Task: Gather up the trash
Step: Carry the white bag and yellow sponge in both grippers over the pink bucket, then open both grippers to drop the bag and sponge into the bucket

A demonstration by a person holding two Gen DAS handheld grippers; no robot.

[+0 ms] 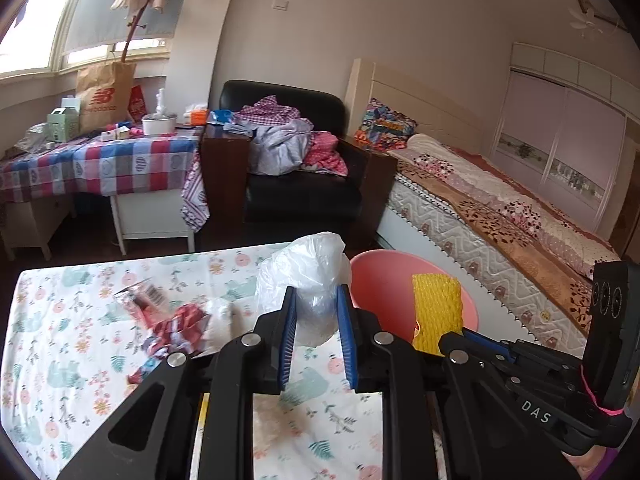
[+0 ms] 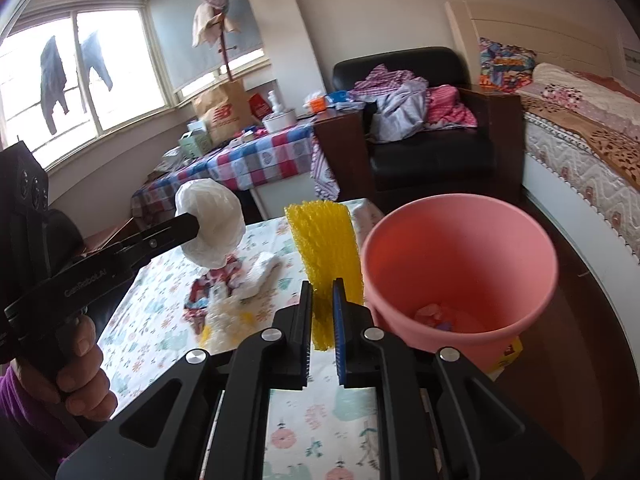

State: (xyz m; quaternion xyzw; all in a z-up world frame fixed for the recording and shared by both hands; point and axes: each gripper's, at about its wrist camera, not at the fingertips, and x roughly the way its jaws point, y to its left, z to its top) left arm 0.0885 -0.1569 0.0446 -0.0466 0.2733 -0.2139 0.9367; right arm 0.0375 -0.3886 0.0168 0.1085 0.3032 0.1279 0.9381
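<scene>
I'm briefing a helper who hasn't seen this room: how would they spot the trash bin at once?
Start at the table with the floral cloth in the foreground. At its far right corner, toward the bed, stands the pink bucket. It is the only open, round, plain pink container, with scraps at its bottom.

- table (image 1: pixel 60 360) under a white cloth printed with flowers and pale animals
- red patterned wrapper (image 1: pixel 176 330) lying on the cloth
- clear packet with a barcode (image 1: pixel 140 298) just beyond the wrapper
- crumpled white paper (image 2: pixel 262 274) touching the wrapper's side
</scene>
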